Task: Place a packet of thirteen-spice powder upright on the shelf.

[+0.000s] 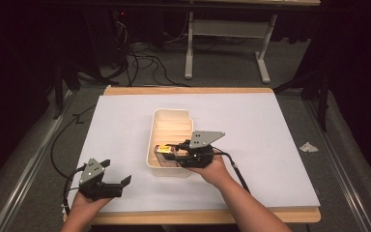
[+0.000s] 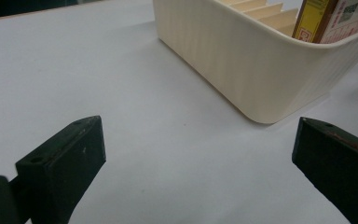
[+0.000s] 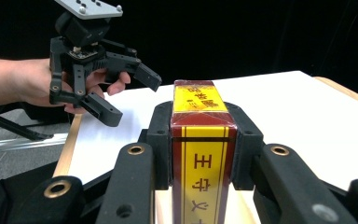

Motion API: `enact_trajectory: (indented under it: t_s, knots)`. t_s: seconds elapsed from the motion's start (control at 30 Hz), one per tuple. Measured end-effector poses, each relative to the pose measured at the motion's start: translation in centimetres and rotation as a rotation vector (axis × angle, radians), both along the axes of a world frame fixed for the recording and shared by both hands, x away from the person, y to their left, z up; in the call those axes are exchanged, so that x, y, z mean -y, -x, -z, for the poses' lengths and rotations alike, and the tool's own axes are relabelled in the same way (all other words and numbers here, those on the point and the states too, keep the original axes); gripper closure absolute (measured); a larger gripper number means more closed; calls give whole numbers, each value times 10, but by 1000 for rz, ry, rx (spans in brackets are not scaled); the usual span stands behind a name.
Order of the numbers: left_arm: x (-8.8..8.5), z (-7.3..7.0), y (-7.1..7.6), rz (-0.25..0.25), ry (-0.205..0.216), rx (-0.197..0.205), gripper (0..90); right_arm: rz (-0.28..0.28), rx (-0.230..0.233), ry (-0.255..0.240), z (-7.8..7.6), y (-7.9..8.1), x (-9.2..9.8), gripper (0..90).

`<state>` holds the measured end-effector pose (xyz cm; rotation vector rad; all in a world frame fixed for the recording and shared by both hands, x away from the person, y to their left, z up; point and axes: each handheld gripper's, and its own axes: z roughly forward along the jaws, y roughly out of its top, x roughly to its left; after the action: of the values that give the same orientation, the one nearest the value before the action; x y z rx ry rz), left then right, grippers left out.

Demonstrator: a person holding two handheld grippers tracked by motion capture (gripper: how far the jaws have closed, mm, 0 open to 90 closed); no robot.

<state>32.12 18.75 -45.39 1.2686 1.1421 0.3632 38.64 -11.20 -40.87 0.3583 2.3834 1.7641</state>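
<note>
Black fingers (image 3: 242, 140) of the right gripper (image 1: 176, 153) clamped a red-and-yellow printed rectangular box (image 3: 200, 154) over the cream ribbed plastic bin (image 1: 166, 126) on the white-covered table (image 1: 270, 145). Nearby, the left gripper (image 1: 118, 174) hovered, jaws spread wide, holding nothing.

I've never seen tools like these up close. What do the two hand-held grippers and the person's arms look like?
Both the left gripper and the right gripper are black, built of jointed links with brass-coloured pivot pins and two blocky, flat-faced jaws. Each carries a grey three-cornered plate studded with small screws on top, and a black cable trails from each toward the table edge. The person's forearms are bare, with no sleeves or gloves to be seen.
</note>
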Motion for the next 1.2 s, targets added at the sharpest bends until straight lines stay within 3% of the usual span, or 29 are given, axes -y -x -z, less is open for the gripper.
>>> enact_trajectory:
  t_s: [0.1,0.63,1.2]
  knots:
    - [0,-1,0,-4,14,-1,34,0,-2,6,2,0,-1,680]
    - [0,0,0,8,-2,1,34,9,15,86,14,3,-8,678]
    - [1,-2,-1,9,10,7,34,26,14,106,15,10,4,672]
